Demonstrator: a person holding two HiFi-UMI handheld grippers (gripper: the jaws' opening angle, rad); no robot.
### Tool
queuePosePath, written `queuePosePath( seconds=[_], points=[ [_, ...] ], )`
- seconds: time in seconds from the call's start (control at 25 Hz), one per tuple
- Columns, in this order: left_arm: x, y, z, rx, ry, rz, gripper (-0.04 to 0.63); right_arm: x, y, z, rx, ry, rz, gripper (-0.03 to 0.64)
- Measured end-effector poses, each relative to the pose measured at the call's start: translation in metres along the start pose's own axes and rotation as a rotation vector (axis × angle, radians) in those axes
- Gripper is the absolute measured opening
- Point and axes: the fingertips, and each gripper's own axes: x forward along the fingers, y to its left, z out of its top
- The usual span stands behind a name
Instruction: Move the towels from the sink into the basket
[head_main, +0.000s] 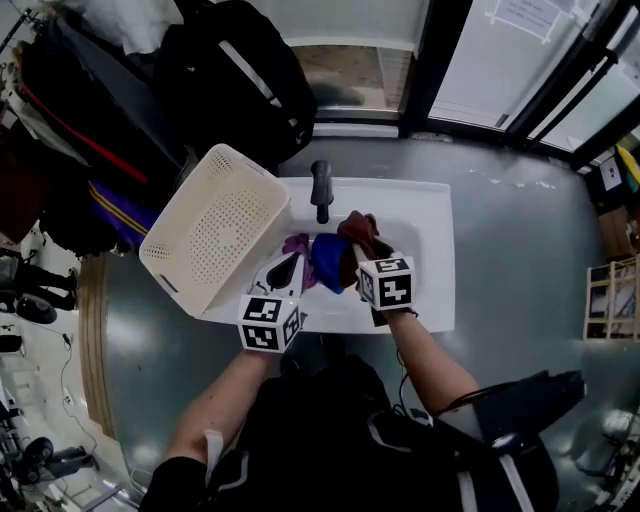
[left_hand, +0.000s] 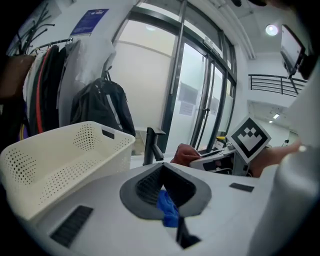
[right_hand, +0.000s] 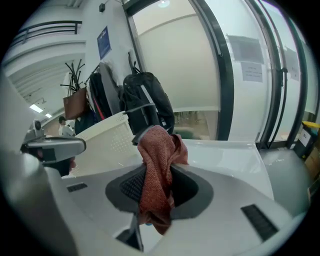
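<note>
Counting three towels in all: one blue, one red, one purple. Gripping the blue towel (left_hand: 168, 209) with the left tool (left_hand: 166, 196), closed tight on a small fold of the cloth. Gripping the red towel (right_hand: 157, 160) with the right tool (right_hand: 155, 192), likewise pinched shut on it, with a bunch of the cloth standing up in front of the jaws and a short end hanging below them. Holding both towels over the one white sink (head_main: 420, 215), side by side and close to the single black faucet (head_main: 321, 190). Leaving the purple towel (head_main: 297, 243) lying in the sink, just beside the blue one, with neither tool on it. Showing one cream perforated basket (head_main: 215, 225) sitting tilted at the left edge of the sink, with no towel visible inside. Showing also one black backpack (head_main: 235, 75) hanging behind the basket, well apart from both tools.
</note>
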Motion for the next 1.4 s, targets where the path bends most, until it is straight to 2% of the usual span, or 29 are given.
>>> queuePosePath(
  seconds=[0.44, 0.6, 0.84, 1.12, 1.4],
  points=[
    [-0.058, 0.021, 0.045, -0.032, -0.15, 0.11, 0.003, -0.035, 0.089, 0.079, -0.12, -0.149, 0.218, 0.117],
    [-0.087, 0.046, 0.052, -0.078, -0.193, 0.2, 0.003, -0.036, 0.129, 0.098, -0.185, -0.175, 0.315, 0.117],
    [-0.136, 0.084, 0.065, -0.079, -0.255, 0.345, 0.003, -0.027, 0.19, 0.115, -0.276, -0.174, 0.451, 0.117],
    [-0.196, 0.141, 0.051, -0.149, -0.302, 0.488, 0.003, -0.012, 0.278, 0.125, -0.403, -0.158, 0.612, 0.117],
    [-0.239, 0.19, 0.043, -0.182, -0.334, 0.564, 0.003, 0.012, 0.344, 0.126, -0.488, -0.112, 0.662, 0.117]
  ],
)
